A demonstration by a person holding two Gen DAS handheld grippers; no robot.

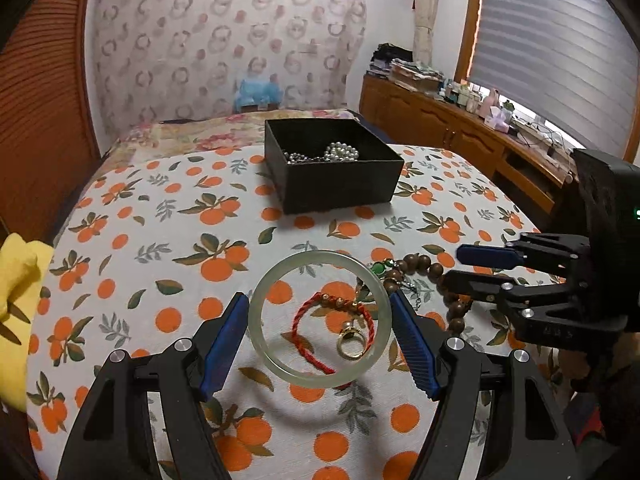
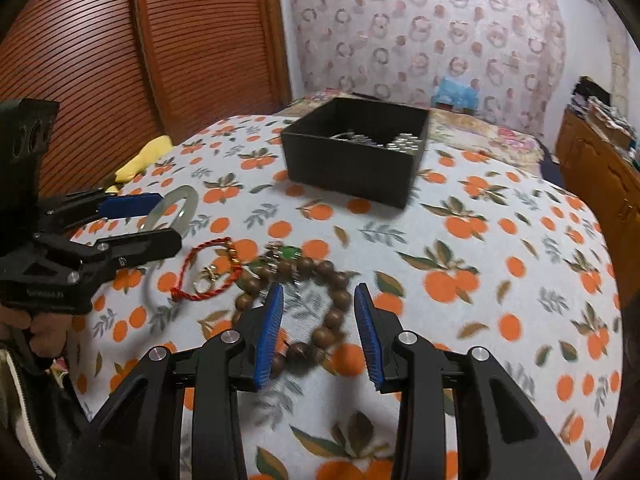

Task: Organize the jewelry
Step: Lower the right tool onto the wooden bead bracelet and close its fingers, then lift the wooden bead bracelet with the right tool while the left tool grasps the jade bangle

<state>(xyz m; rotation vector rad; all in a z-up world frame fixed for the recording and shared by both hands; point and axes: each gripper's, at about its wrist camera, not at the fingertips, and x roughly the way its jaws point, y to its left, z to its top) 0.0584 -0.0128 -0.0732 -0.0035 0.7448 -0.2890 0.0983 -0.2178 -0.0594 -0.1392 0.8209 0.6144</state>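
1. Left gripper [image 1: 320, 334] fingers grip jade bangle [image 1: 320, 316], lifted over red cord bracelet [image 1: 335, 322] & gold ring [image 1: 352, 346].
2. Right gripper [image 2: 319, 330] fingers open above wooden bead bracelet [image 2: 320, 312].
3. Black box [image 1: 336, 168] w/ pearls near bed's far edge.

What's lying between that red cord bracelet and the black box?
In both views, only bare orange-print cloth separates the red cord bracelet from the black box.

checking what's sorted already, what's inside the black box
Inside the black box, a pearl strand and silvery beads show above the rim. The near wall hides the floor and anything lower.
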